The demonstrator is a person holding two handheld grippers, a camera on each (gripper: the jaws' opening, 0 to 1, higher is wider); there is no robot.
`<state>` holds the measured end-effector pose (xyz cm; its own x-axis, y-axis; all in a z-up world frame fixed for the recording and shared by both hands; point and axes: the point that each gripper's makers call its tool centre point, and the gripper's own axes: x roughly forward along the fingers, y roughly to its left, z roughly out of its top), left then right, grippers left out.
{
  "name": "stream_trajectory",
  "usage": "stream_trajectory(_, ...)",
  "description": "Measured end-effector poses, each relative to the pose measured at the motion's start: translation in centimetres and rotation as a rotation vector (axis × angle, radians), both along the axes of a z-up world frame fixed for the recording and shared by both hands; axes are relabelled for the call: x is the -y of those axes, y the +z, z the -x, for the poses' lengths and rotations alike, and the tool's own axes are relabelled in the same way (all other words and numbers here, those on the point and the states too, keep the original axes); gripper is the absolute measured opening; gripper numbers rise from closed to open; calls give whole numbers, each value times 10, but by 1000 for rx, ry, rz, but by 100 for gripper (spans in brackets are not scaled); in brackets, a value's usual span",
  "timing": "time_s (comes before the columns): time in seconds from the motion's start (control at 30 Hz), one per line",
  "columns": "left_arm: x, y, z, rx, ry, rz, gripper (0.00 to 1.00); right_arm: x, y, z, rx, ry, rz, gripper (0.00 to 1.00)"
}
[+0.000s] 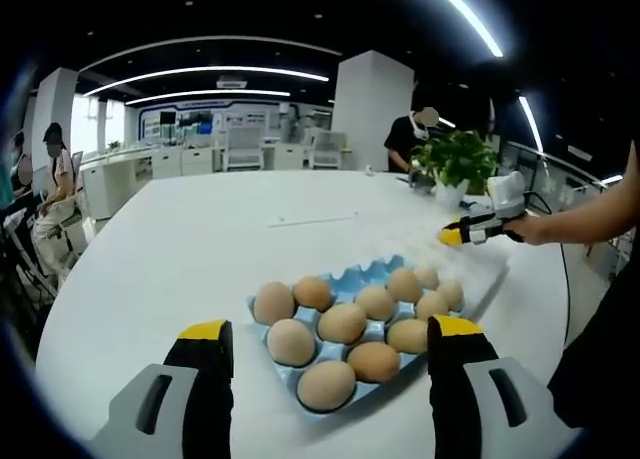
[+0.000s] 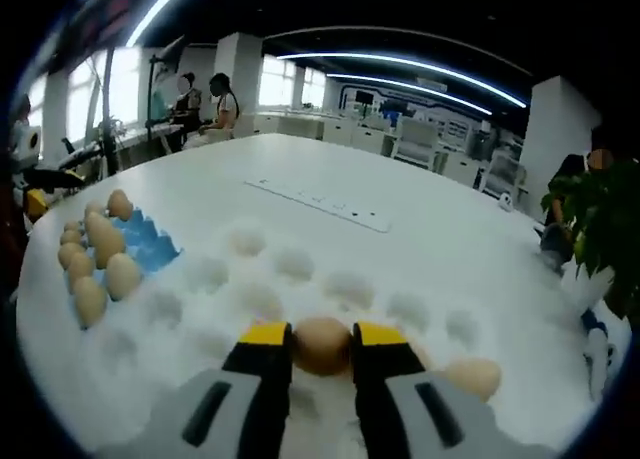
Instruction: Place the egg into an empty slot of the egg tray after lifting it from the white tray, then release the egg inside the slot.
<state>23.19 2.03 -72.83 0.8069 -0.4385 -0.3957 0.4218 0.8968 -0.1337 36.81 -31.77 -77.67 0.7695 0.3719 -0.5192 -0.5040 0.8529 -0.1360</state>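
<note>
A brown egg [image 2: 321,349] sits between the yellow tips of my right gripper [image 2: 320,335], which is shut on it low over the white dimpled tray [image 2: 290,264]; whether it touches the tray I cannot tell. A second egg [image 2: 471,376] lies in that tray to the right. The blue egg tray [image 2: 150,241] with several eggs is at the left. In the left gripper view, my left gripper [image 1: 330,329] is open, hovering before the blue egg tray [image 1: 352,287], its near slots filled. The right gripper [image 1: 466,232] shows beyond it over the white tray [image 1: 480,269].
Everything stands on a large white round table [image 1: 200,239]. A potted plant [image 1: 456,161] is at its far side, a white power strip [image 2: 320,201] lies mid-table. A person's arm [image 1: 590,214] reaches in from the right. People stand and sit around the office behind.
</note>
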Motion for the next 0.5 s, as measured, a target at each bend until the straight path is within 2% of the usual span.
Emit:
stream_trajectory(0.17, -4, 2, -1, 7, 14, -6, 81, -4, 11, 1, 15, -26, -16, 21)
stream_trajectory(0.23, -9, 3, -2, 19, 32, -25, 84, -5, 20, 0, 25, -50, -68, 21)
stream_trajectory(0.3, -10, 4, -3, 25, 36, -16, 85, -6, 30, 1, 40, -60, -101, 21)
stream_trajectory(0.37, -10, 3, -3, 18, 34, -21, 84, -14, 39, 2, 50, -50, -143, 21)
stream_trajectory(0.5, -6, 3, -2, 18, 22, -20, 84, -33, 47, 8, 60, 5, -153, 21)
